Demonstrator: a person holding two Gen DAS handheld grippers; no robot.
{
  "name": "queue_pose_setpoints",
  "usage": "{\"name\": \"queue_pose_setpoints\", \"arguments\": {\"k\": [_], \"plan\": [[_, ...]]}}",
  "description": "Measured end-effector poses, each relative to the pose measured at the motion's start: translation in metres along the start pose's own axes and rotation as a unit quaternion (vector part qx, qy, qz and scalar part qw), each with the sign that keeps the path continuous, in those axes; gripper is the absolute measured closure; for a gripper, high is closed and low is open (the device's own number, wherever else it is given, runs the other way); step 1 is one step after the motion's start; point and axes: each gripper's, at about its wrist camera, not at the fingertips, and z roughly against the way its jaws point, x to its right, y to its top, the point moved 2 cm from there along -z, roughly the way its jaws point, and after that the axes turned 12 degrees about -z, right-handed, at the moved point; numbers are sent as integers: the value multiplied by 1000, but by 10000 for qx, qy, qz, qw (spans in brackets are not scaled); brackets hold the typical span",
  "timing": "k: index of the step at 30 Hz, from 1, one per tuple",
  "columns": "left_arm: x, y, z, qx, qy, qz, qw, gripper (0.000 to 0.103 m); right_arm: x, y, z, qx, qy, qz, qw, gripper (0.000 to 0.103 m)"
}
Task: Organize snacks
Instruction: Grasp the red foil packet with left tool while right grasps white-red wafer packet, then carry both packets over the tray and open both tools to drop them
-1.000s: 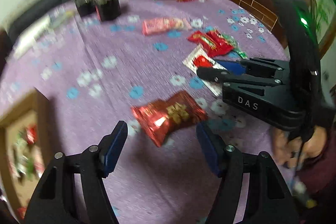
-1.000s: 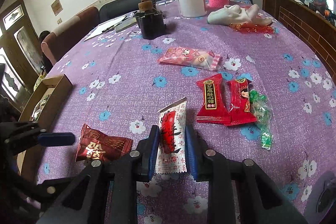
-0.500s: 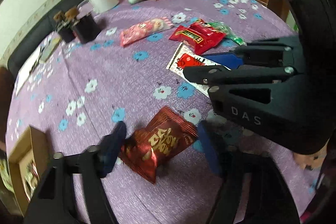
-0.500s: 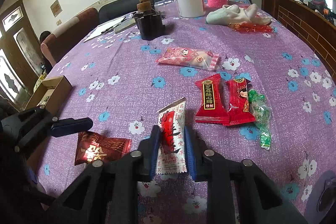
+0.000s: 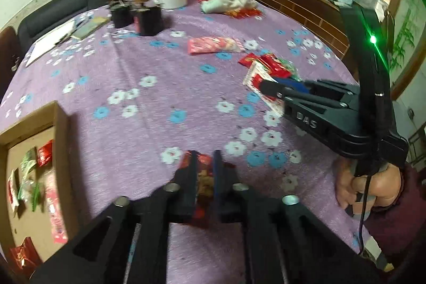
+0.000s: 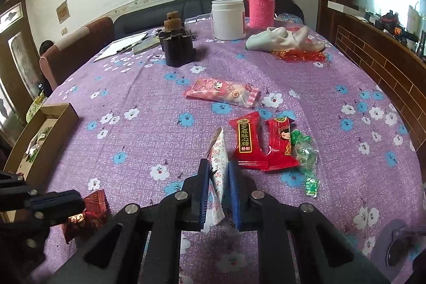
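Left claw (image 5: 204, 175) pinched dark red snack packet (image 5: 203, 178) near tabletop's (image 5: 159, 87) front edge; right claw (image 6: 216, 186) clamped white sachet (image 6: 218, 172), tilted on edge. Cardboard box (image 5: 64, 151) at left edge.

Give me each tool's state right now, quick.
Left tool: closed on the crinkly dark red foil snack packet.
Right tool: closed on the flat white sachet with red print, tilted on edge.

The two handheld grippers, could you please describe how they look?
Both the left gripper and right gripper are matte black plastic with blue finger pads and silver pivot bolts. The right gripper bears white "DAS" lettering, a green light and a black cable; a bare hand grips it.
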Motion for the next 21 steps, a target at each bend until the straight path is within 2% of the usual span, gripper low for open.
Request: {"name": "queue_pose_setpoints", "arguments": {"k": [2, 3, 4, 6, 9, 12, 15, 16, 19, 21], "plan": [[-2, -2, 5, 97, 131, -52, 9999, 33, 1, -1, -1, -81, 81, -53, 9999, 89], [-3, -3, 7, 151, 192, -78, 9997, 25, 2, -1, -2, -108, 89, -64, 9999, 89], [-3, -4, 9, 215, 240, -108, 9994, 23, 2, -1, -3, -147, 111, -80, 9998, 89], [-1, -6, 9, 231, 250, -174, 9993, 23, 3, -2, -7, -277, 204, -110, 9993, 89], [7, -5, -4, 33, 426, -460, 9980, 23, 4, -3, -12, -474, 323, -171, 9982, 87], [17, -8, -22, -157, 556, -713, 9958, 23, 4, -5, -12, -525, 437, -191, 9975, 81], [24, -14, -32, -309, 545, -730, 9954, 23, 5, -5, -11, -592, 622, -283, 9959, 72], [26, -16, -33, -321, 613, -732, 9949, 26, 7, -4, -11, -640, 752, -373, 9944, 68], [29, -16, -28, -248, 407, -517, 9975, 66, 19, -1, -11, -773, 1116, -752, 9879, 65], [33, -16, -25, -196, 621, -541, 9964, 66, 26, 1, -13, -839, 1316, -992, 9828, 65]]}}
